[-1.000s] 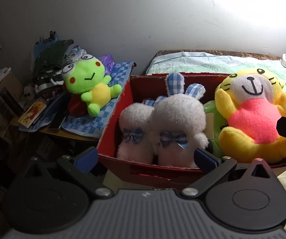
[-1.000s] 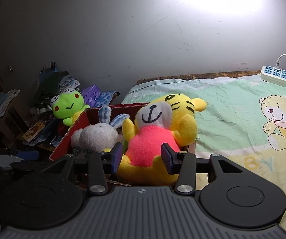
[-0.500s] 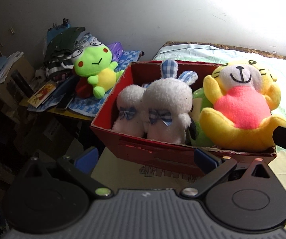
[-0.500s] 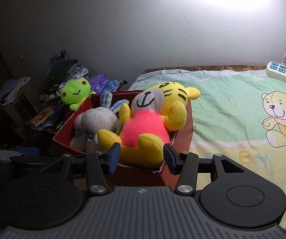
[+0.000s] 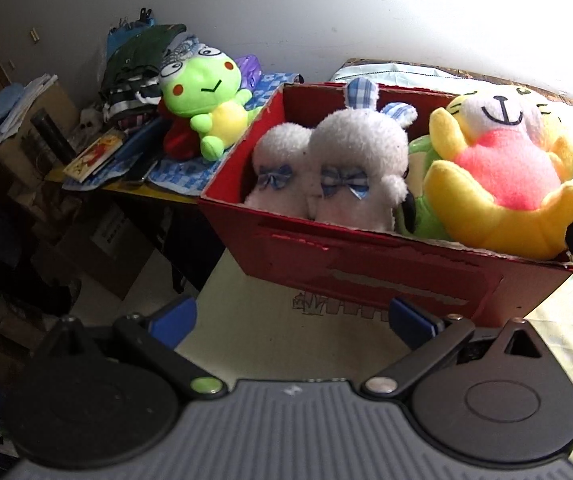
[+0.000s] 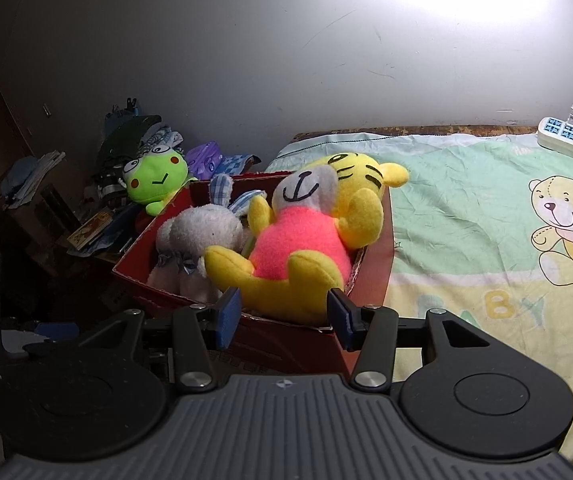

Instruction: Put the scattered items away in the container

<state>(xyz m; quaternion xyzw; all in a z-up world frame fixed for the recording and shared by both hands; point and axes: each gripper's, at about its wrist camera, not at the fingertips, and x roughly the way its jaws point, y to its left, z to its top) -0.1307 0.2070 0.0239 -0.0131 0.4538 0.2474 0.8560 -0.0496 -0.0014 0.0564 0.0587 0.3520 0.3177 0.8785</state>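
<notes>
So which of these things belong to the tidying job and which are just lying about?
Job:
red cardboard box
yellow tiger plush
white bunny plush
green plush in box

Lying about:
frog plush on side table
power strip
picture book
clothes pile

Box [image 5: 366, 268] on the bed [image 6: 466, 208]: 2 rabbit toys [image 5: 326, 172] at its left end, tiger toy [image 5: 502, 168] at its right; frog toy [image 5: 206, 96] outside, left of it, on a side table [image 5: 142, 192].
</notes>
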